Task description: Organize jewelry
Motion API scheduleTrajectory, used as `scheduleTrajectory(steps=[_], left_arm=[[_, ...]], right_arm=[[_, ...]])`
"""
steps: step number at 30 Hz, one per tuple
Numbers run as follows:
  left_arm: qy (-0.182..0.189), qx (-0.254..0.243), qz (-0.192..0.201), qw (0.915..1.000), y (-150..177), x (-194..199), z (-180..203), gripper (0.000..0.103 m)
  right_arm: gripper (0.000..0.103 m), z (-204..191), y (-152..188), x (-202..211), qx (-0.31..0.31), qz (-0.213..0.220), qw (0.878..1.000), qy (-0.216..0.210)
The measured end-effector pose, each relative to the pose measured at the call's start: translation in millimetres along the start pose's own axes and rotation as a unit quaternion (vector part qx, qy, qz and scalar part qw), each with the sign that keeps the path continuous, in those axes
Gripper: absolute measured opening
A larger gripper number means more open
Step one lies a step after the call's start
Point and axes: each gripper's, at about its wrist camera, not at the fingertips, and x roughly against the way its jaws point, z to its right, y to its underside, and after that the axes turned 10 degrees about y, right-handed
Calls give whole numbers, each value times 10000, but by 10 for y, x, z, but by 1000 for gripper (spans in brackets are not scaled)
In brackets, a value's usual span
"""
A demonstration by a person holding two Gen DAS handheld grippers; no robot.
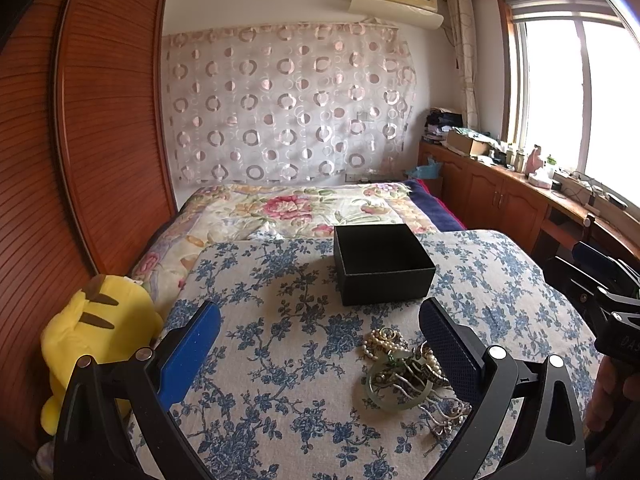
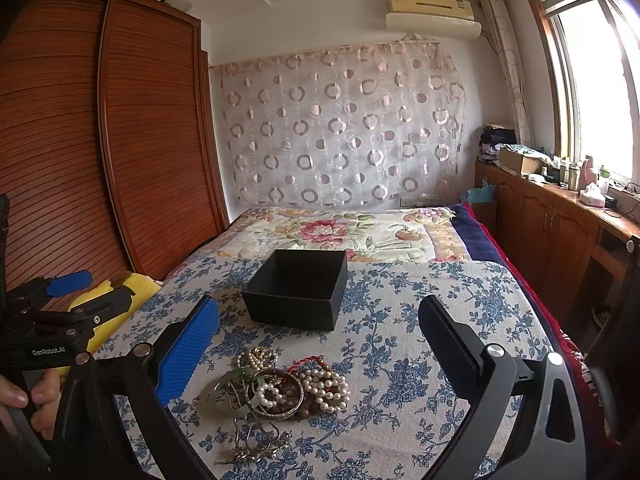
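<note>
Left gripper (image 1: 320,320) hovers over the blue-flowered cloth (image 1: 280,360), fingers spread wide, nothing between them. Right gripper (image 2: 320,320) likewise spread and empty, hanging over the same cloth.

Jewelry pile (image 2: 276,388) lies on the cloth just in front of the grippers: pearl strands, bangles, a pale green bangle (image 1: 396,388), a red cord, a metal hair comb at the near edge. In the left view the pile sits beside the right finger's pad (image 1: 448,352).

Black box (image 2: 298,288), open-topped, stands on the cloth just beyond the pile, apart from it. Interior dark; contents cannot be made out.

Yellow plush (image 1: 100,340) at the cloth's left edge, beside the wardrobe (image 1: 80,120).
</note>
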Motion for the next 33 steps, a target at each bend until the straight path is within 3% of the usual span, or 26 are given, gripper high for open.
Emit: scheduleTrajectory(steps=[33], left_arm=[[6, -6, 14, 10000, -9, 20, 9, 96]], right_arm=[[100, 10, 6, 4, -12, -7, 10000, 5]])
